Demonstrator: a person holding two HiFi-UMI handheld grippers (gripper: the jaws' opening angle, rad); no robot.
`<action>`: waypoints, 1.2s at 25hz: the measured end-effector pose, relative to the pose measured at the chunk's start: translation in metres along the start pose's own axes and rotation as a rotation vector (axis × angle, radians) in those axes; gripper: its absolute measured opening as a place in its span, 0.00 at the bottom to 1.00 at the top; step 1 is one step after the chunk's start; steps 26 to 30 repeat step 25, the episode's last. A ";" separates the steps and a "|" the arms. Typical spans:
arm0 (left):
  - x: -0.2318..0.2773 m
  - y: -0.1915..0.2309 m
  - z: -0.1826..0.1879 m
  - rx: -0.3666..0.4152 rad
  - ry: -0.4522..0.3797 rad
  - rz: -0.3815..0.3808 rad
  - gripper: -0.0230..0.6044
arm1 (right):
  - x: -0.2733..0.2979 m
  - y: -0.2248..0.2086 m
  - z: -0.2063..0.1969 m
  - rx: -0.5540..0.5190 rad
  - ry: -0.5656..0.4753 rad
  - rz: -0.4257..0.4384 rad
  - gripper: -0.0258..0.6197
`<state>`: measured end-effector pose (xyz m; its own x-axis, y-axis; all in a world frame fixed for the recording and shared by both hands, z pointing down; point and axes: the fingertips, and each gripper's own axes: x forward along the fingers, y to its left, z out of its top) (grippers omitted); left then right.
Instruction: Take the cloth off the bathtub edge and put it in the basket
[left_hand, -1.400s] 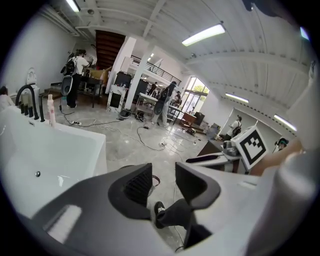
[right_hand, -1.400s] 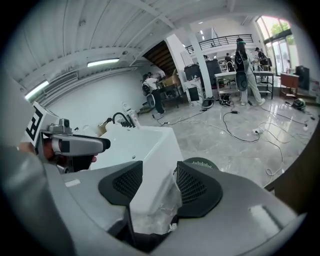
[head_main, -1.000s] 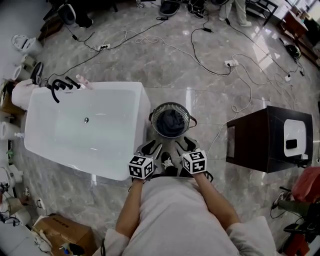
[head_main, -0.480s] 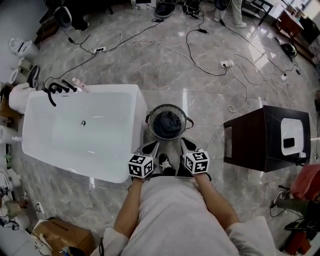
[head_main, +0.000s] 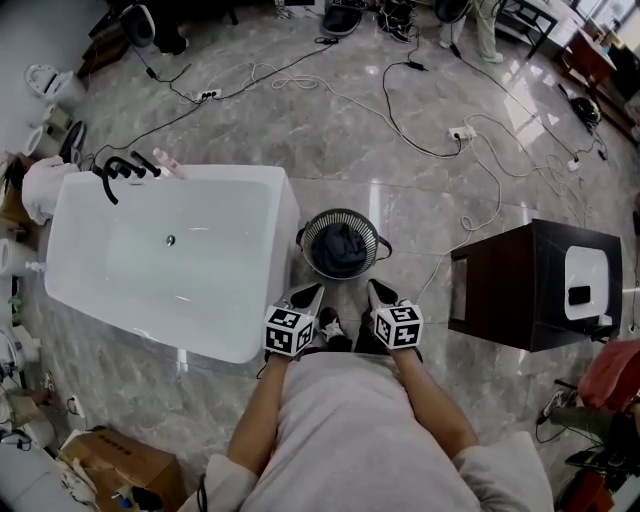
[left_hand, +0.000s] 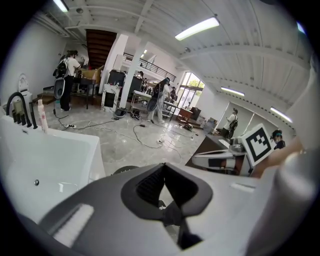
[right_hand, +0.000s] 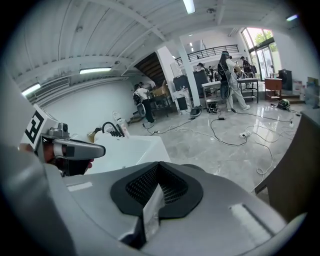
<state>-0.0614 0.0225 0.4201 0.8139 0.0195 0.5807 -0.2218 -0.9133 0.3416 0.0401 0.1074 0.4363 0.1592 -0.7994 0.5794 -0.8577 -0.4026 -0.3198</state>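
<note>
Both grippers are held close to my body over the marble floor, the left gripper (head_main: 305, 293) and the right gripper (head_main: 378, 290), each with jaws just drawn tight together on nothing. The dark cloth (head_main: 342, 245) lies bunched inside the round basket (head_main: 310, 232), straight ahead of both and about equally near each. The white bathtub (head_main: 270, 176) stands left, its near edge bare; a dark cabinet (head_main: 505, 290) sits right. I judge the job done.

Bare floor (head_main: 345, 289) ahead to basket (head_main: 343, 211), bathtub (head_main: 286, 215) close left, dark cabinet (head_main: 510, 290) right, cables (head_main: 384, 95) beyond
</note>
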 end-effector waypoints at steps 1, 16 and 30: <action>-0.001 0.002 0.000 -0.006 -0.005 0.000 0.13 | 0.001 0.002 -0.001 -0.006 0.008 0.002 0.04; -0.003 0.020 -0.009 -0.046 -0.001 0.012 0.13 | 0.009 0.002 -0.018 -0.066 0.081 -0.012 0.04; 0.006 0.006 -0.012 -0.014 0.025 -0.020 0.13 | -0.001 -0.007 -0.018 -0.048 0.065 -0.033 0.04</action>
